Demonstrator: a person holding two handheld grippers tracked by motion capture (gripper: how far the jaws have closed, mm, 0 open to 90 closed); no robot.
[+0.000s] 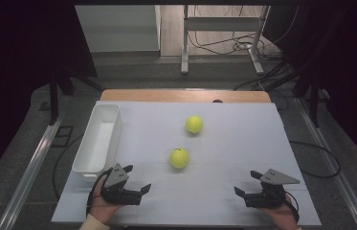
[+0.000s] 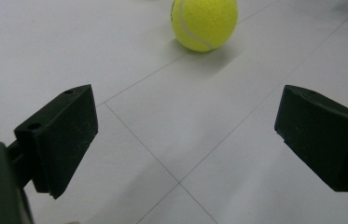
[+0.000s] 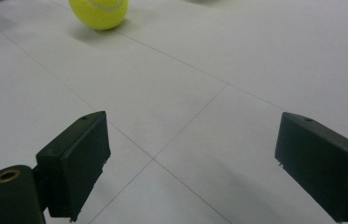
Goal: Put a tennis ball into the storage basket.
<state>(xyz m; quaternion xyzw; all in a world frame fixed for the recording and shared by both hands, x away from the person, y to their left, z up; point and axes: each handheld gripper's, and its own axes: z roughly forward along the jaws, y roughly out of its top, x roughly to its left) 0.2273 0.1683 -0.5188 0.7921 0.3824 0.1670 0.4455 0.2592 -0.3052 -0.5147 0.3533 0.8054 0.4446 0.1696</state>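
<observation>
Two yellow tennis balls lie on the white table top: the near ball (image 1: 179, 158) at the middle and the far ball (image 1: 194, 124) behind it. My left gripper (image 1: 137, 178) rests at the front left, held by a hand, open and empty, pointing toward the near ball. In the left gripper view the near ball (image 2: 204, 23) lies ahead of the spread jaws, and the left gripper (image 2: 185, 140) holds nothing. My right gripper (image 1: 247, 182) sits at the front right, open and empty. In the right gripper view a ball (image 3: 99, 13) lies far ahead at upper left of the right gripper (image 3: 190, 156).
A white oblong bin (image 1: 98, 139) stands along the table's left edge, just behind my left gripper. A wooden strip (image 1: 185, 95) borders the far edge. Cables and a metal stand leg (image 1: 184, 43) lie on the floor beyond.
</observation>
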